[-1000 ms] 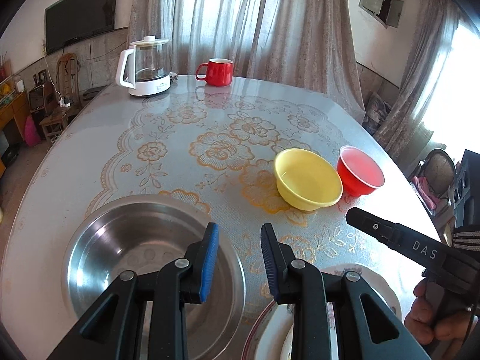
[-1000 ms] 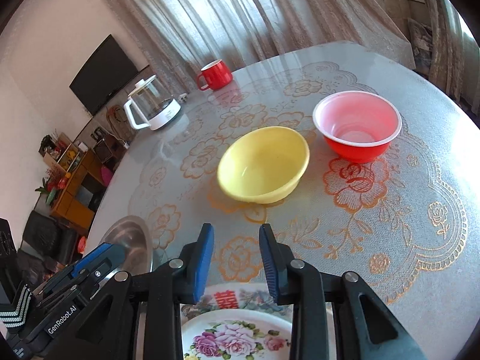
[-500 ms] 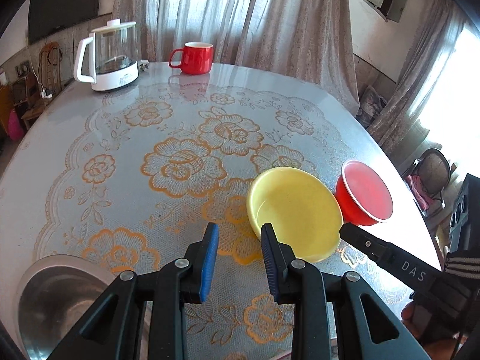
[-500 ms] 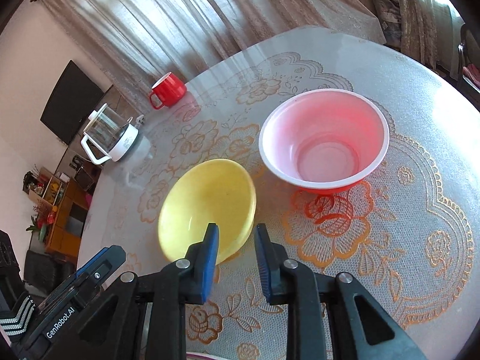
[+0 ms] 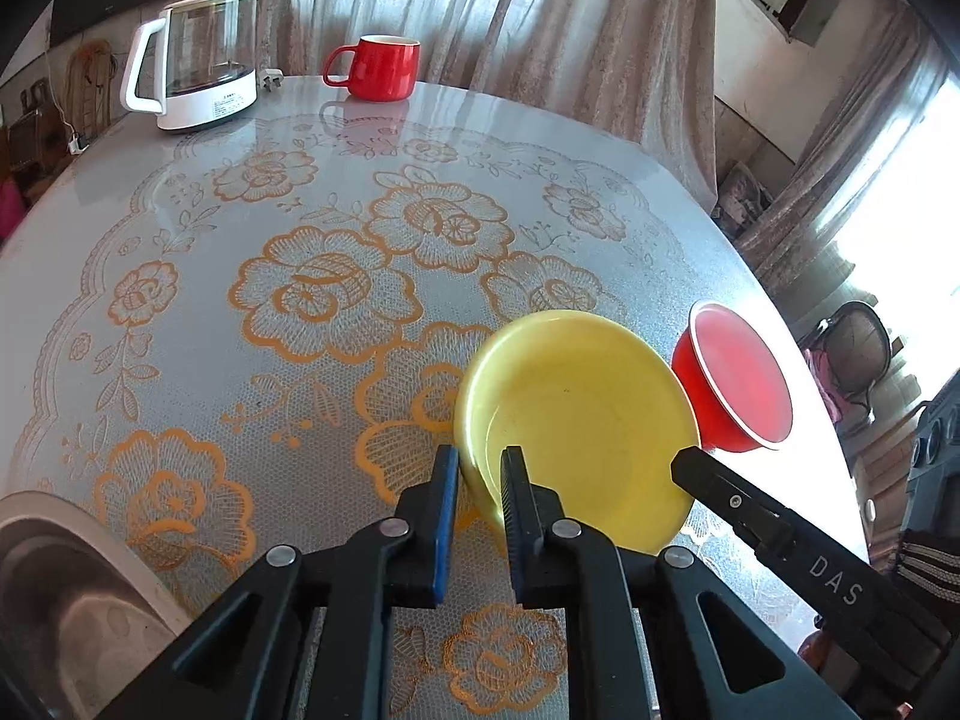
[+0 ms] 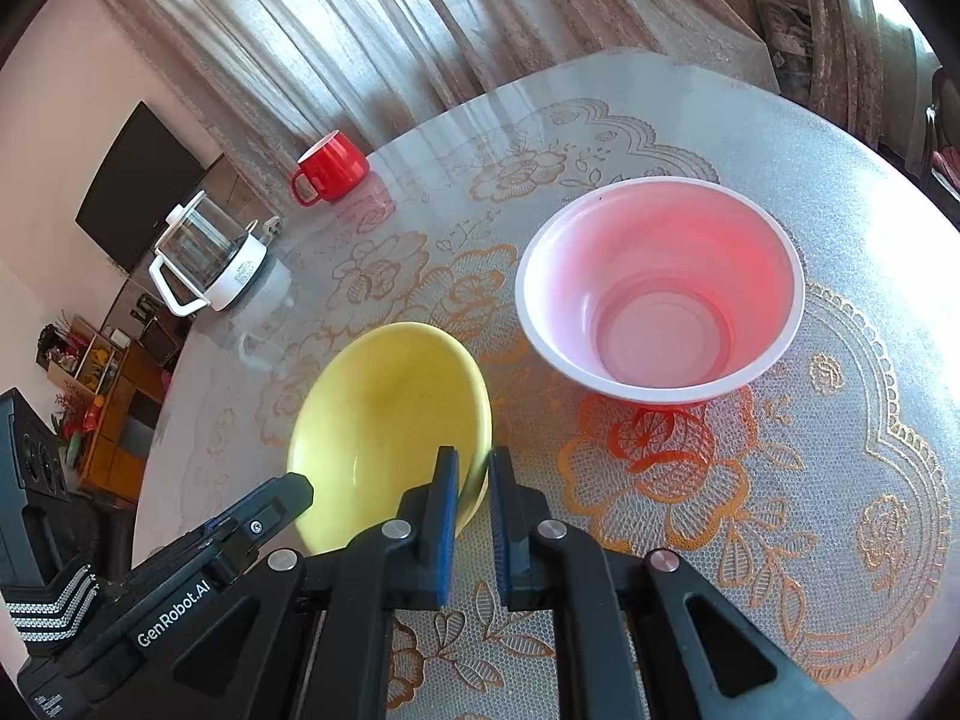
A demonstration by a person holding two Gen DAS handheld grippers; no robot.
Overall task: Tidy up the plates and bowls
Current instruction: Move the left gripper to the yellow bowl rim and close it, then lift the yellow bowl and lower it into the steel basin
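On a round tabletop point(image 5: 180, 252) laid with floral lace, one steel basin point(image 5: 54, 606), one kettle point(image 5: 192, 69), two bowls and one red mug point(image 5: 378, 66) are spread. The yellow bowl point(image 5: 588, 414) sits beside the red bowl point(image 6: 660, 306), its near rim pinched from opposite sides, apparently for a two-handed lift. The left gripper point(image 5: 480, 480) is closing on the rim; the right gripper point(image 6: 474, 480) is clamped there.

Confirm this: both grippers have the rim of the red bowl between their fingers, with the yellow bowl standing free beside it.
Wrong bowl. Both wrist views show the left gripper and right gripper gripping the yellow bowl's rim; the left's jaws are closing. The red bowl stands free beside it.
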